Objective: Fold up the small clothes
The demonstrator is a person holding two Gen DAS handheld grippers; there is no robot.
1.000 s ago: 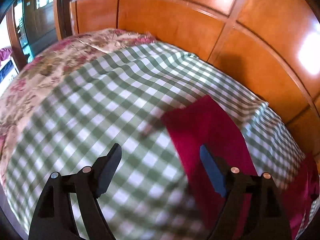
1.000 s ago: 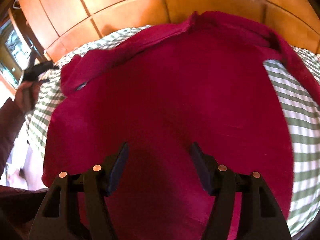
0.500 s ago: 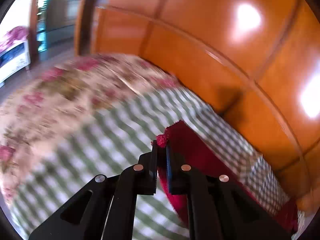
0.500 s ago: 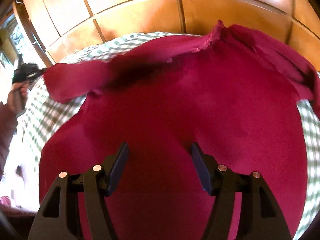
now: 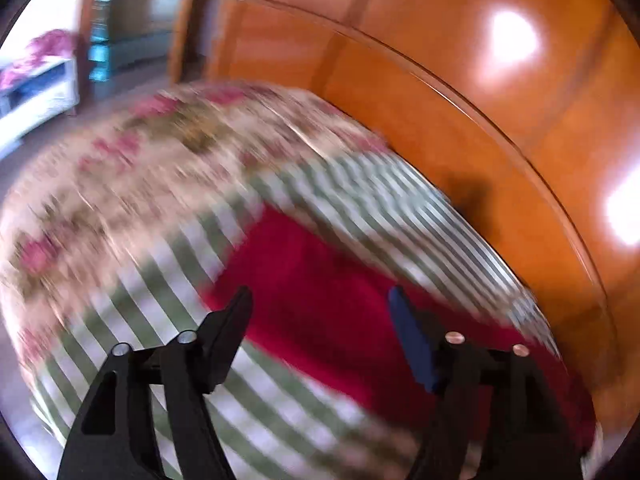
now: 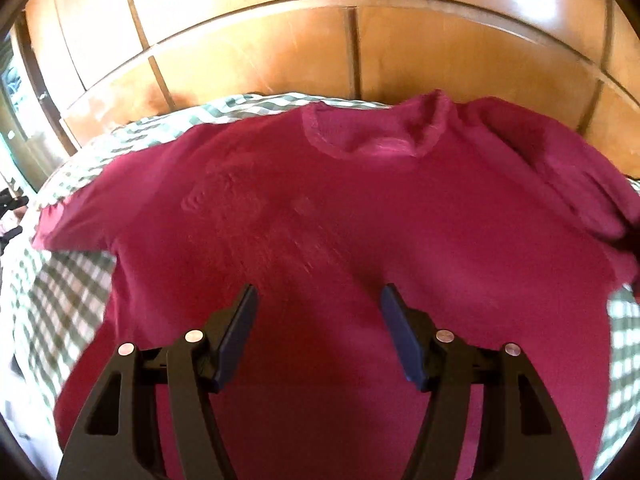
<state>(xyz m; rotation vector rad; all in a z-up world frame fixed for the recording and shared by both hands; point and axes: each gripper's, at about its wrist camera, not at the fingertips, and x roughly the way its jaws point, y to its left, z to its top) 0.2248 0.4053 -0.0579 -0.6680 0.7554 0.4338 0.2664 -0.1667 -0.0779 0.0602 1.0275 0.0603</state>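
Note:
A dark red T-shirt (image 6: 360, 232) lies spread flat on the green checked bedcover (image 6: 52, 300), its collar (image 6: 372, 136) toward the wooden headboard. My right gripper (image 6: 318, 308) is open and empty, hovering over the shirt's lower middle. In the blurred left wrist view, the shirt's left sleeve (image 5: 316, 292) lies flat on the checked cover (image 5: 144, 308). My left gripper (image 5: 320, 312) is open and empty just above that sleeve.
A glossy wooden headboard (image 6: 360, 40) runs along the far edge of the bed and also shows in the left wrist view (image 5: 480, 120). A floral quilt (image 5: 140, 172) covers the bed's left part. A doorway and a white shelf (image 5: 36, 92) lie beyond.
My left gripper was shut on the sleeve's tip half a second ago and pulled it out left; it is open now and the sleeve lies flat. The shirt now lies spread out.

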